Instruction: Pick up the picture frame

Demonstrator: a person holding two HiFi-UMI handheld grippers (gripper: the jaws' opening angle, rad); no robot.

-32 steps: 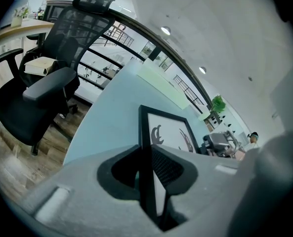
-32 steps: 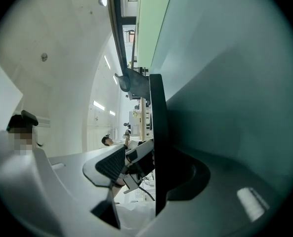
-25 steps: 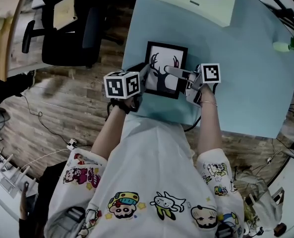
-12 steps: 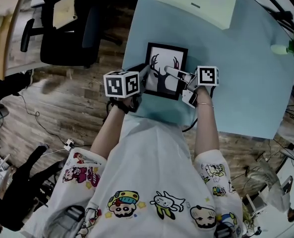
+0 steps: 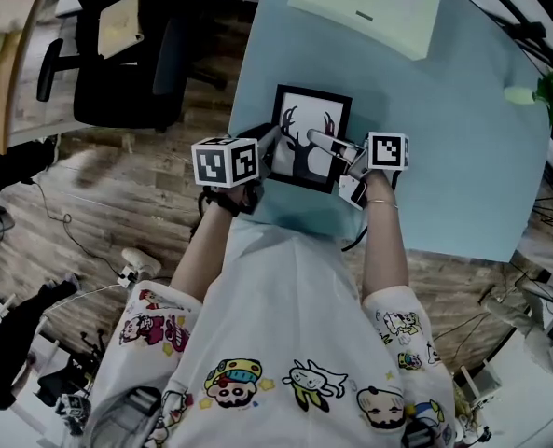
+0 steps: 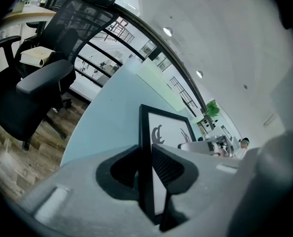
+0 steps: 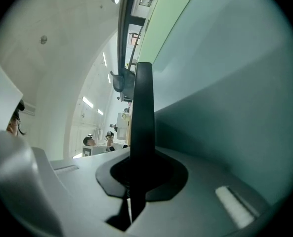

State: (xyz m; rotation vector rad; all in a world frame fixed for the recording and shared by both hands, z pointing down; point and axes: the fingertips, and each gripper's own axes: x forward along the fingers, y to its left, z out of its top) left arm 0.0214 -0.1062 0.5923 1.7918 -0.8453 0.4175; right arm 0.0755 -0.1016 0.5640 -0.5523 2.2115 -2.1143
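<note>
The head view looks steeply down from above the person onto the table, with the picture frame near centre and the office chair at upper left. The left gripper view sits low, close against the frame's left edge, and faces across the table. It shares the frame, table and chair with the head view. The right gripper view is rolled sideways, close against the frame's opposite edge, which it sees edge-on.
</note>
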